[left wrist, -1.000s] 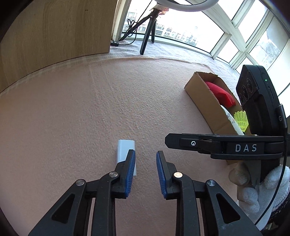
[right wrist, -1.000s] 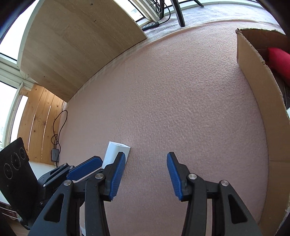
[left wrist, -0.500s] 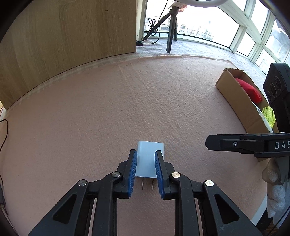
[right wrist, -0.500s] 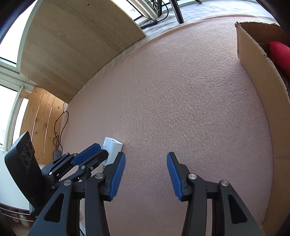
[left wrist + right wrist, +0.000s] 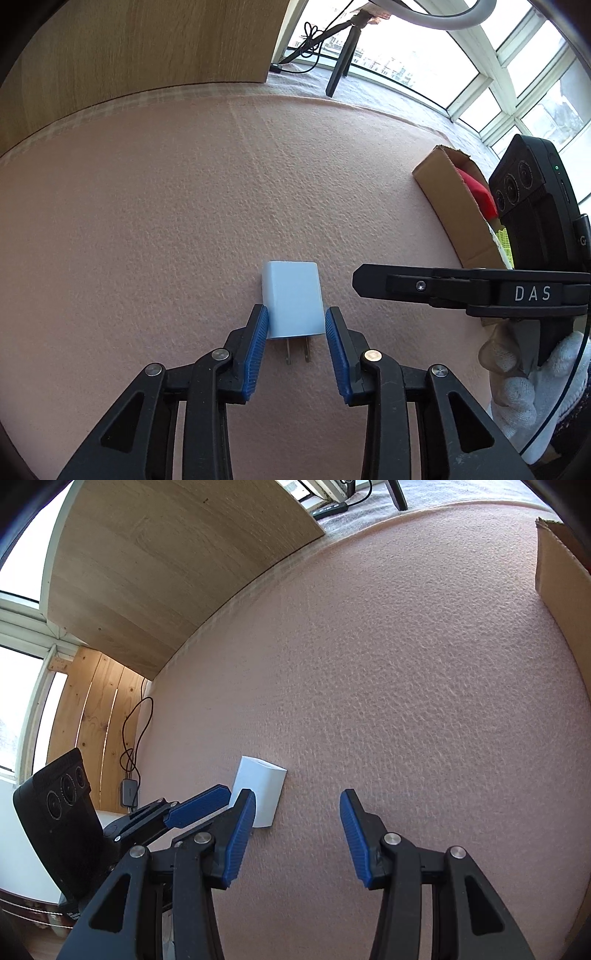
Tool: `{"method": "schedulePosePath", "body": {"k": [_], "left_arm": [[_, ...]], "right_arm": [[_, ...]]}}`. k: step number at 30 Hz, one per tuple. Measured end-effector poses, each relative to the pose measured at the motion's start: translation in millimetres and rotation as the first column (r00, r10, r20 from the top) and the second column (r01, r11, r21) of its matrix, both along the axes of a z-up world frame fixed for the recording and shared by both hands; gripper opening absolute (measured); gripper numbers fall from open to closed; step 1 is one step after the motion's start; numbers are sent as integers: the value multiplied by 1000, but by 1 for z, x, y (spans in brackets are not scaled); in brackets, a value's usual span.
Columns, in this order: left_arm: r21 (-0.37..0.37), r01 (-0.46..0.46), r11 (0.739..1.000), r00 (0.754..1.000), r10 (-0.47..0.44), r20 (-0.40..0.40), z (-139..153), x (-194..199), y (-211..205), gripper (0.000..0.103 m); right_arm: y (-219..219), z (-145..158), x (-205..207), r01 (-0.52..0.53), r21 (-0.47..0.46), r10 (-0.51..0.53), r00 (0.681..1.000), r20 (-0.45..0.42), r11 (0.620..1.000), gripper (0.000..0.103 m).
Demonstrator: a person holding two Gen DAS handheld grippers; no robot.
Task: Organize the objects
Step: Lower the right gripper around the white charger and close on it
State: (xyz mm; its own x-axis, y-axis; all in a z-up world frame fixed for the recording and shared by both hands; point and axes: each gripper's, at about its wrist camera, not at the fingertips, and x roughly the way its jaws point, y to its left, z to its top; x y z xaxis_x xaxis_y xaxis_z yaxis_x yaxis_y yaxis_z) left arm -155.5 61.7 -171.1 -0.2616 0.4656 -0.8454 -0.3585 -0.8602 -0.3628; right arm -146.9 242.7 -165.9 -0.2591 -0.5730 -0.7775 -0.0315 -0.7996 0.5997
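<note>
Your left hand-held gripper (image 5: 295,332) straddles the white charger (image 5: 291,299) lying near the tabletop's (image 5: 184,221) near edge, jaws opening, pads not pressing it; the right hand-held gripper (image 5: 297,834) hangs released, holding nothing. This looks like the pickup step: clamp squarely on the charger's sides, then carry it toward the cardboard box (image 5: 454,210) at the right edge.

Wide bare stretch of pink mat (image 5: 184,206) ahead, white charger (image 5: 293,302) lying low on it, cardboard box (image 5: 448,206) walling the right edge, wooden panel (image 5: 129,55) closing the far side, tripod leg (image 5: 338,72) beyond.
</note>
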Motion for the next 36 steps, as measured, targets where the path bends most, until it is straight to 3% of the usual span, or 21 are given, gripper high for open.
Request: {"method": "schedulePosePath", "body": {"k": [2,6,10,15,19,24,27,28,31,36], "left_arm": [[43,-1,999,1000,0,24,-1,3,2,34],[28,8,1000,1000,-8,6,-1,15,14,35],[-28,-42,999,999,41,-14,-1,16,15,58],[-37,-78,996,997,79,8,-5,12,15,60],[-62,-89,994,996,90,25,-11,12,18,60],[-37,-110,993,994,111,14,-11,14,16,59],[-26,-103,994,995,103,7,-11,16,18,51],[-21,-100,995,995,100,9,-11,16,19,45],[-34,-100,994,995,100,-5,-10,17,22,45],[-32,-99,995,995,99,-12,-10,19,23,45]], "right_arm": [[-3,-2,-2,-7,-2,7,1000,9,1000,43],[-7,-3,-6,-34,4,34,999,11,999,42],[-13,-3,-10,-66,21,66,998,9,998,42],[-27,-3,-14,-143,56,143,990,-2,988,42],[-41,-6,-19,-211,93,212,977,5,973,42],[-50,-5,-22,-268,135,271,963,-5,954,42],[-52,-6,-23,-281,143,285,958,-8,949,42],[-53,-5,-23,-286,145,290,957,-9,947,40],[-65,-5,-25,-303,122,306,952,-10,945,30],[-65,-4,-24,-304,128,309,951,-17,944,30]]}}
